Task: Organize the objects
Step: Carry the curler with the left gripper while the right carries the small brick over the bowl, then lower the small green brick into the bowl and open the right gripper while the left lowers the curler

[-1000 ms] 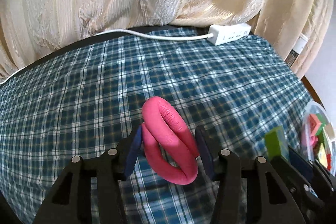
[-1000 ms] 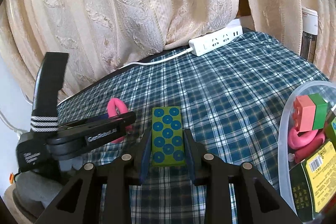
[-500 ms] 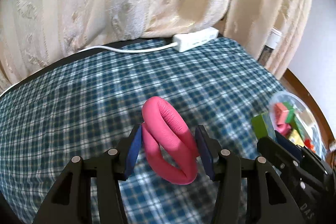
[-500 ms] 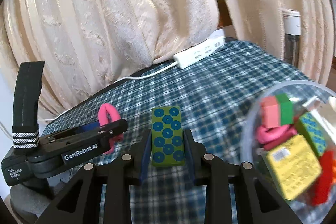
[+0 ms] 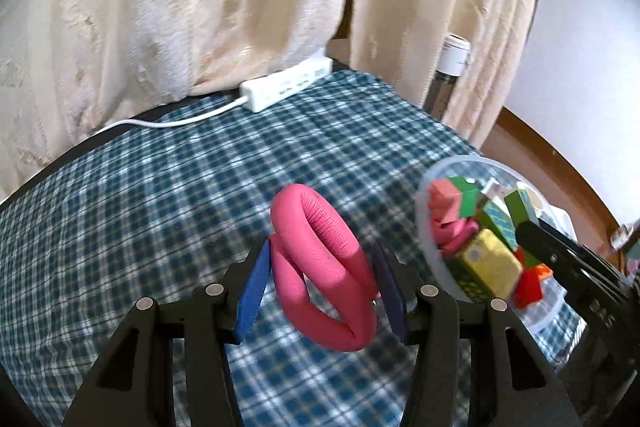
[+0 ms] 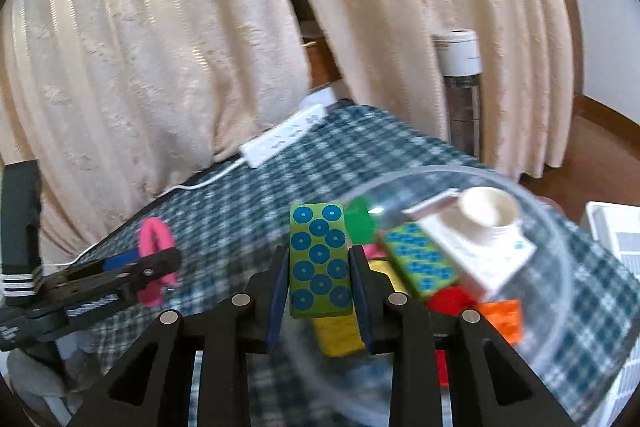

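My left gripper [image 5: 320, 287] is shut on a pink ring [image 5: 320, 259], squashed between the pads, held above the checked blue cloth [image 5: 160, 207]. My right gripper [image 6: 320, 279] is shut on a green block with blue dots [image 6: 320, 259], held over the left rim of a clear plastic bowl [image 6: 560, 247]. The bowl [image 5: 424, 227] holds several coloured blocks, a yellow box [image 5: 488, 263] and a white box with a round cap [image 6: 480, 239]. The left gripper with the pink ring [image 6: 154, 255] shows at the left of the right wrist view.
A white power strip [image 5: 286, 87] with its cable lies at the far edge of the cloth. Cream curtains [image 5: 200, 7] hang behind. A white-capped cylinder [image 6: 460, 83] stands beyond the table's right end. A white crate [image 6: 616, 231] is at the right.
Both grippers have moved right toward the bowl. The green dotted block is now over the bowl's left rim. The pink ring is closer to the bowl.
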`<action>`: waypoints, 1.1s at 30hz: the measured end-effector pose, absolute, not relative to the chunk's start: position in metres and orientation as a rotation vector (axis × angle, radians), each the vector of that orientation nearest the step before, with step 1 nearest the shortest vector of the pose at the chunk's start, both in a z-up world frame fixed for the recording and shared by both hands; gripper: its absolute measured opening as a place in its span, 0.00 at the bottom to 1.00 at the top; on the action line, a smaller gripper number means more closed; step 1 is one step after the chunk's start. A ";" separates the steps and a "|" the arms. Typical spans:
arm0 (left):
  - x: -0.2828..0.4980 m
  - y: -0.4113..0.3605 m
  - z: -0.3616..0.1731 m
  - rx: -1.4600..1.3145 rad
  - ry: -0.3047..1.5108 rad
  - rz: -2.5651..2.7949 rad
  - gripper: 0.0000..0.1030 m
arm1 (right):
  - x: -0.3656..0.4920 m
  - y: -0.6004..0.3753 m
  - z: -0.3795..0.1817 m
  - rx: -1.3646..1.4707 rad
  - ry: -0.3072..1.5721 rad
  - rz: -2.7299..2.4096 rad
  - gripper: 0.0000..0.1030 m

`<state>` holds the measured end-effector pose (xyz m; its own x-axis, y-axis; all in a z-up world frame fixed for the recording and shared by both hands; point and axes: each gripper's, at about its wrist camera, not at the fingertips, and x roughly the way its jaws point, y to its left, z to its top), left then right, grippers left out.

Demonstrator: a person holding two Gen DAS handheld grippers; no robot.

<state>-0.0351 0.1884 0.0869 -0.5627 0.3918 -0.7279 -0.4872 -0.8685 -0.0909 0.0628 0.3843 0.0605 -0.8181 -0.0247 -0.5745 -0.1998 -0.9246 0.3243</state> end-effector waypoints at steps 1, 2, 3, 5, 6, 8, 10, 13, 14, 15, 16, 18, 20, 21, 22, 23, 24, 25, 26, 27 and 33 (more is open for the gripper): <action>-0.034 0.192 0.088 -1.076 0.168 2.395 0.51 | 0.064 0.391 0.059 -0.911 0.577 2.840 0.30; -0.031 0.197 0.088 -1.072 0.174 2.386 0.51 | 0.065 0.397 0.058 -0.916 0.588 2.832 0.30; -0.030 0.200 0.089 -1.071 0.179 2.380 0.51 | 0.065 0.403 0.057 -0.920 0.597 2.828 0.30; -0.026 0.210 0.090 -1.069 0.191 2.364 0.51 | 0.064 0.411 0.055 -0.927 0.602 2.823 0.30; -0.024 0.214 0.091 -1.068 0.196 2.356 0.51 | 0.063 0.414 0.053 -0.931 0.602 2.820 0.31; -0.021 0.222 0.092 -1.063 0.209 2.342 0.51 | 0.060 0.420 0.050 -0.943 0.602 2.816 0.31; -0.018 0.230 0.092 -1.058 0.219 2.328 0.51 | 0.059 0.425 0.045 -0.956 0.614 2.813 0.31; -0.015 0.239 0.092 -1.055 0.232 2.309 0.51 | 0.058 0.432 0.040 -0.974 0.632 2.807 0.31; -0.014 0.244 0.092 -1.056 0.236 2.298 0.51 | 0.059 0.433 0.039 -0.975 0.634 2.807 0.31; -0.014 0.247 0.091 -1.058 0.239 2.289 0.51 | 0.060 0.435 0.038 -0.975 0.633 2.807 0.31; -0.013 0.250 0.091 -1.059 0.242 2.282 0.51 | 0.061 0.436 0.038 -0.975 0.636 2.807 0.33; -0.010 0.257 0.090 -1.058 0.254 2.269 0.51 | 0.064 0.440 0.038 -0.968 0.650 2.807 0.44; -0.008 0.264 0.090 -1.056 0.263 2.253 0.51 | 0.068 0.443 0.039 -0.951 0.658 2.807 0.45; -0.007 0.267 0.089 -1.055 0.267 2.246 0.51 | 0.070 0.444 0.040 -0.944 0.658 2.808 0.45; -0.006 0.269 0.089 -1.053 0.270 2.239 0.51 | 0.073 0.445 0.040 -0.935 0.660 2.811 0.45; -0.005 0.273 0.089 -1.052 0.273 2.227 0.52 | 0.076 0.446 0.041 -0.928 0.662 2.813 0.45; -0.004 0.275 0.089 -1.052 0.274 2.218 0.52 | 0.078 0.446 0.042 -0.923 0.661 2.814 0.45; -0.003 0.279 0.088 -1.050 0.276 2.207 0.52 | 0.081 0.446 0.041 -0.918 0.659 2.815 0.45; -0.002 0.283 0.088 -1.048 0.279 2.194 0.52 | 0.084 0.446 0.041 -0.915 0.658 2.813 0.45; -0.001 0.286 0.087 -1.047 0.280 2.183 0.52 | 0.087 0.447 0.041 -0.914 0.658 2.811 0.45; 0.000 0.310 0.082 -1.041 0.292 2.123 0.52 | 0.102 0.453 0.041 -0.885 0.680 2.793 0.45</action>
